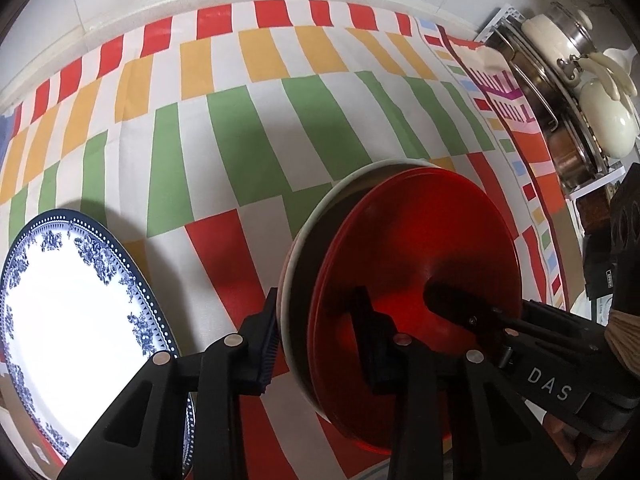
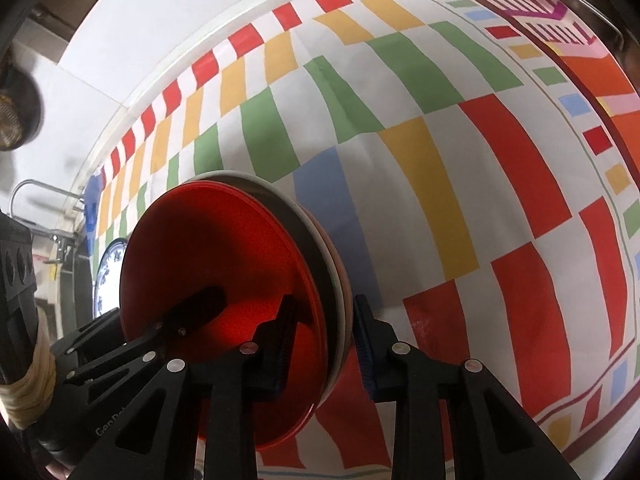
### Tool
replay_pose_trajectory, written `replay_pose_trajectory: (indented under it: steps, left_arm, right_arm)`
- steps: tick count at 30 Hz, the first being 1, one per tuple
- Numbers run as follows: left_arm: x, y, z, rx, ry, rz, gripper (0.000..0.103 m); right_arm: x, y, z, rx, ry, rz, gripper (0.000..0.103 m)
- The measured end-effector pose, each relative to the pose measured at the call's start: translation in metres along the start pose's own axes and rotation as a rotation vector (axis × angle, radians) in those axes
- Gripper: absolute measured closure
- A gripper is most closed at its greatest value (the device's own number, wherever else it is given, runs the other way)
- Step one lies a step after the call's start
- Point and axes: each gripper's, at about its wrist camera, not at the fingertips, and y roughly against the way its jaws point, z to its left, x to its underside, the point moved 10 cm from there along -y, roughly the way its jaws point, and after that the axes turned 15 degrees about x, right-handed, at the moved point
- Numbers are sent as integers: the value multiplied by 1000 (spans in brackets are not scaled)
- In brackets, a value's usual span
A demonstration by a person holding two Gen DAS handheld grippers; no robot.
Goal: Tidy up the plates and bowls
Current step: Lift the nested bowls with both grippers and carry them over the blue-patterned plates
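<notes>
Cloth (image 1: 248, 148): a large sheet in red, yellow, green and white blocks covers the whole work surface, with a second patterned cloth overlapping its right edge in the left wrist view.

Rack (image 1: 560, 112): at the cloth's far right edge, holding metal pots and cream lidded cookware.

Blue plate (image 1: 72, 320): white with a blue floral border, lying flat on the cloth at the left, apart from the stack. Only a sliver of it shows in the right wrist view, behind the stack.

Stack (image 1: 420, 264): red plates nested over a dark dish and a white one, tilted up on edge so the red face turns toward the right in the left wrist view. Whether its lower rim touches the cloth cannot be told.

Left gripper (image 1: 316, 344): its fingers straddle the stack's near rim, one pad behind the white dish, the other on the red face. They pinch the stack.

Right gripper (image 2: 324, 344): its fingers likewise straddle the opposite rim of the stack (image 2: 228, 280), left pad on the red face, right pad at the back of the white dish. The left pad sits against the red; whether the right pad fully touches cannot be told.

Both grippers point steeply down at the cloth.
</notes>
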Motion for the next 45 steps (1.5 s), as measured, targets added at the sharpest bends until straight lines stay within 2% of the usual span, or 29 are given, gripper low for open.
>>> replay_pose_trajectory:
  steps: [7,17,28,45]
  left_arm:
    - [1,10,-2,6,-10,3,69]
    - [5,57,14,11,6,-85,69]
    - [15,115,51,-36,51,-188,69]
    - [47,158,129,-82,185,-245,69]
  right_arm:
    - [1,5,2,4,-30,37,74]
    - [-3,33,31,5,33,-20,74]
    - [1,58,90,-39,144,-85,74]
    - [26,54,185,-85,301,-59,74]
